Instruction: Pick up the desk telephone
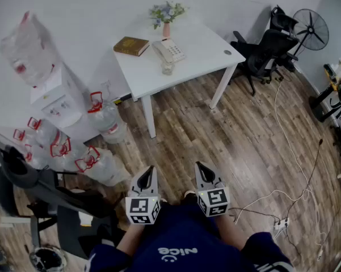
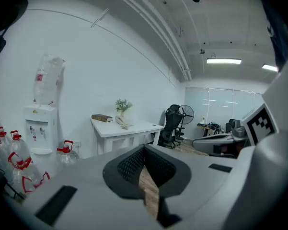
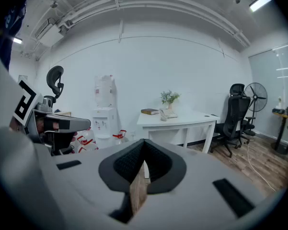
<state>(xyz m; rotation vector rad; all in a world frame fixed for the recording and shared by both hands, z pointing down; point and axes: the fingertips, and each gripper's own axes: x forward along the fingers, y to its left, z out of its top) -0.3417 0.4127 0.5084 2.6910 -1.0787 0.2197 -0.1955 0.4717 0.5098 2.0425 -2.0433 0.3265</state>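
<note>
A white desk telephone (image 1: 168, 50) lies on the white table (image 1: 201, 52) far ahead, between a brown book (image 1: 131, 46) and the table's middle. It shows small in the left gripper view (image 2: 122, 123) and in the right gripper view (image 3: 168, 114). My left gripper (image 1: 150, 169) and right gripper (image 1: 200, 165) are held low near my body, side by side, both shut with nothing between the jaws. They point toward the table across a stretch of wooden floor.
A flower vase (image 1: 166, 28) and a small glass (image 1: 168, 68) stand by the phone. A water dispenser (image 1: 59, 98) and several water jugs (image 1: 105, 120) are at the left. Black office chairs (image 1: 265, 52), a fan (image 1: 311, 30) and floor cables (image 1: 289, 152) are at the right.
</note>
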